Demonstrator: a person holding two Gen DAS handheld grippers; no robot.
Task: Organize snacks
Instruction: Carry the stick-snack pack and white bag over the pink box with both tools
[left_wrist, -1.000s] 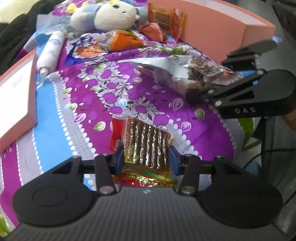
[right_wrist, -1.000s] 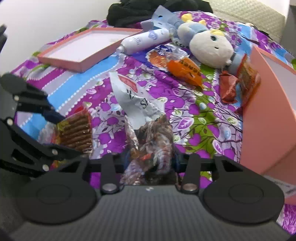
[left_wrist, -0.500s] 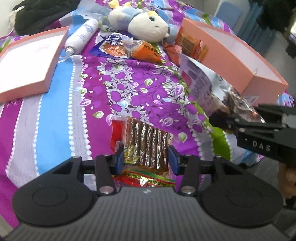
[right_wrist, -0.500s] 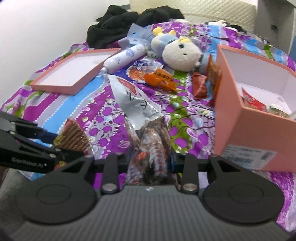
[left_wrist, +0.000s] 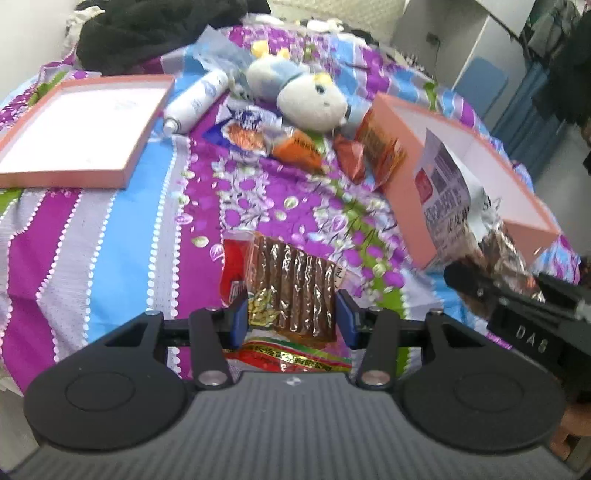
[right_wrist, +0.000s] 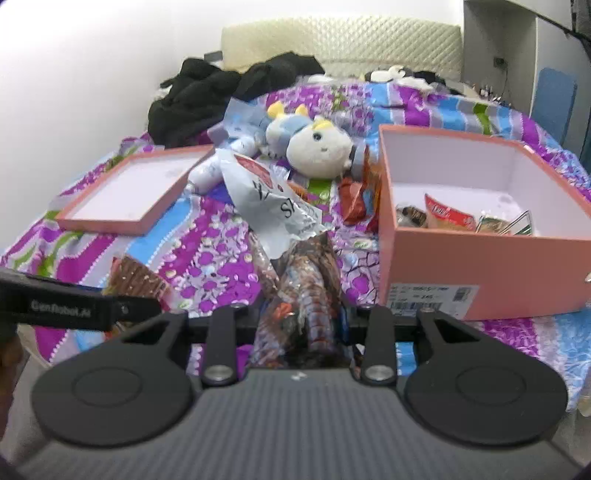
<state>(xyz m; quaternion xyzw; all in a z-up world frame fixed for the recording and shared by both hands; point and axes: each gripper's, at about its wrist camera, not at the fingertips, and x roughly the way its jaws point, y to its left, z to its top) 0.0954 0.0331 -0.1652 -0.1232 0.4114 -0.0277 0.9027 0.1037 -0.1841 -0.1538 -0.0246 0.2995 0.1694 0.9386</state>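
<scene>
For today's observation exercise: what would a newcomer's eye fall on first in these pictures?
Probably the two held snacks: the left gripper clamps a pack of brown ribbed strips, and the right gripper holds a crinkly silver bag. Next, the open pink box at right, snacks inside, and the plush toy behind on the purple bedspread.

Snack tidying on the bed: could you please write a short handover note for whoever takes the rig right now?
Left tool: shut on a clear pack of brown sticks, held off the bedspread.
Right tool: shut on a crinkly bag with a white top, also lifted.
Pink box stands open on the right; a few packets already lie inside.
Box lid lies upturned on the left.
Left to do: drop both held packs in the box, then collect the orange packet, the blue-and-white packet and the packs leaning on the box wall. The plush toy and white bottle are not snacks.
</scene>
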